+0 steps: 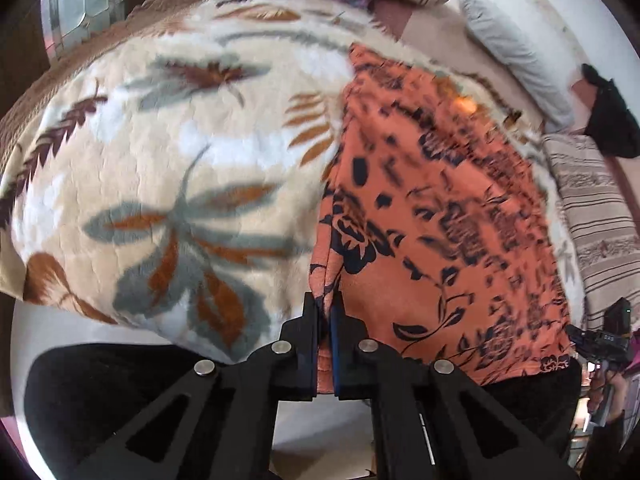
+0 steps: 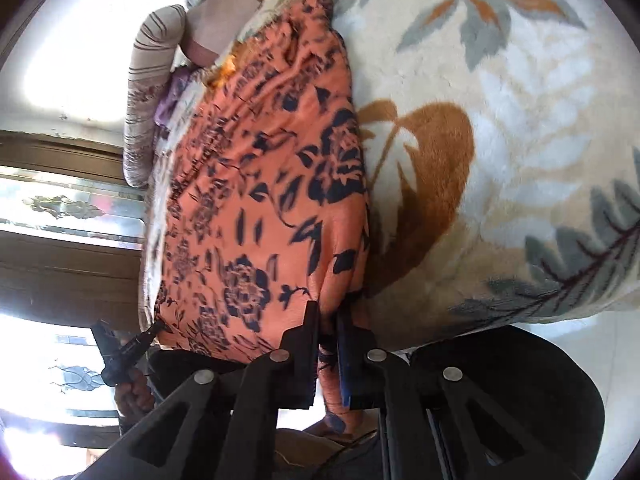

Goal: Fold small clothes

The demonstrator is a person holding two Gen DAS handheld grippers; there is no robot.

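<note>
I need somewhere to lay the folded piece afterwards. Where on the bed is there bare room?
The widest free patch is the leaf-print blanket beside the orange floral garment, on the side away from the striped pillows. It is crowded by those pillows and the black item, and along the near edge, where the left claw and right claw pinch the garment.

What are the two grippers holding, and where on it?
Both hold the orange flowered cloth: left gripper and right gripper each pinch a near corner.

A bed's cream leaf-patterned blanket (image 1: pixel 168 168) carries an orange floral garment (image 1: pixel 432 208) spread flat.
</note>
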